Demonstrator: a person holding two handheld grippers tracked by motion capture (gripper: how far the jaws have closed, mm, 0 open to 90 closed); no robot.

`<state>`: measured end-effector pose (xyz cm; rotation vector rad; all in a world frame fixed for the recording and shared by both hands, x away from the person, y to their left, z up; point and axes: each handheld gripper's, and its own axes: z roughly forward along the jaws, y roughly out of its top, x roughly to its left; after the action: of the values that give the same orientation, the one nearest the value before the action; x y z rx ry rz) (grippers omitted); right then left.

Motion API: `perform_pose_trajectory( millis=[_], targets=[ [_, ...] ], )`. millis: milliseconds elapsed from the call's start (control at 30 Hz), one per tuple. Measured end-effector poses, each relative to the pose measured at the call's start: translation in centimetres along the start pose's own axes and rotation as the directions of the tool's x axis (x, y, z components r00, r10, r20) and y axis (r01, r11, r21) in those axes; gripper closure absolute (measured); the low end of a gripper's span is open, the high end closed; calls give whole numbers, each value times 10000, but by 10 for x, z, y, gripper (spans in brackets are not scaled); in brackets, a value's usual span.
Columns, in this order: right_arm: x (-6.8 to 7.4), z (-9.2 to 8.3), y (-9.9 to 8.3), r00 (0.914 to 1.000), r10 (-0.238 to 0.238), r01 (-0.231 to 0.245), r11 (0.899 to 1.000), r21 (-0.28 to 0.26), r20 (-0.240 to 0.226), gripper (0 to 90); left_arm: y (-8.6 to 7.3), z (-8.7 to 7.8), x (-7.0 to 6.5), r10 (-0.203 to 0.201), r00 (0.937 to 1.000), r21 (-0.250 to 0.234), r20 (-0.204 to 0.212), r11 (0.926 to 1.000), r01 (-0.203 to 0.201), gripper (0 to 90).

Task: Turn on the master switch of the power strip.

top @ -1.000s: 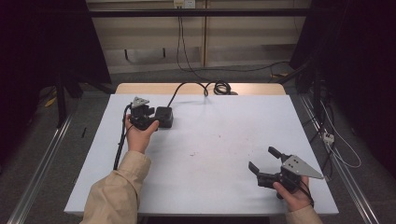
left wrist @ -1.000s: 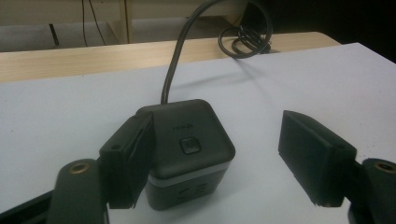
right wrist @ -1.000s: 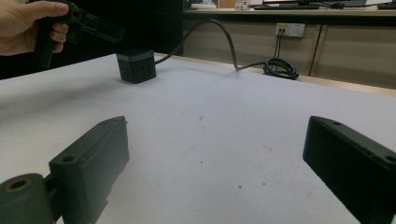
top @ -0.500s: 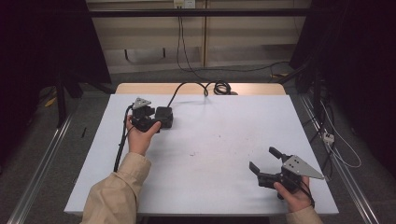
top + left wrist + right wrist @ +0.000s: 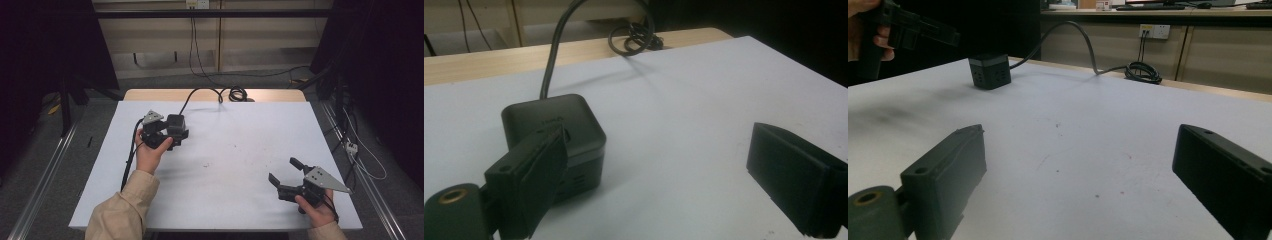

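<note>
Nearest the person, the right claw (image 5: 283,176) hovers low over the near right part of the white table (image 5: 240,150), gripped by the right hand (image 5: 315,207), with its 2 jaws spread wide and nothing between them. In the right gripper view those jaws frame bare tabletop marked by a few small dark specks.

Further in, on the left, the left hand (image 5: 149,150) holds the left claw (image 5: 172,134) at the far left part of the table, its sleeve (image 5: 122,210) coming in from the near edge. Its jaws stand wide too, gripping nothing: in the left gripper view 1 jaw sits just in front of the black cube-shaped box (image 5: 555,135), overlapping it in the picture, while the other is well off to the right over open table. Contact can't be judged.

The box stands flat on the table. A thick black cable (image 5: 192,96) leaves its far side and runs away to a coil (image 5: 236,93) on the wooden strip (image 5: 270,95) at the table's far edge.
</note>
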<state>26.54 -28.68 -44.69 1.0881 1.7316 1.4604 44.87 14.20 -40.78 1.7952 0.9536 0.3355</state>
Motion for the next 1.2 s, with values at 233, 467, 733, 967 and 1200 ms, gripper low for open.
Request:
perform_pose_trajectory(
  millis=[233, 467, 733, 967, 1200],
  targets=[
    [-1, 0, -1, 9999, 103, -103, 9999, 23, 20, 63, -6, -9, -6, 292, 9990, -43, 330, 9996, -291, 78],
    [-1, 0, -1, 10000, 27, -27, 10000, 41, 18, 63, -14, -21, -7, 157, 9980, -199, 611, 9997, -145, 63],
    [-1, -2, -1, 10000, 45, -45, 10000, 44, 78, 63, -26, -37, -7, 378, 9971, -128, 660, 9992, -371, 57],
    [-1, -1, -1, 10000, 29, -29, 10000, 59, 81, 63, -36, -46, -5, 328, 9968, -162, 723, 9994, -317, 55],
    [0, 0, -1, 10000, 5, -6, 10000, 71, 54, 63, -45, -54, -4, 322, 9962, -183, 805, 9994, -308, 55]
  ],
)
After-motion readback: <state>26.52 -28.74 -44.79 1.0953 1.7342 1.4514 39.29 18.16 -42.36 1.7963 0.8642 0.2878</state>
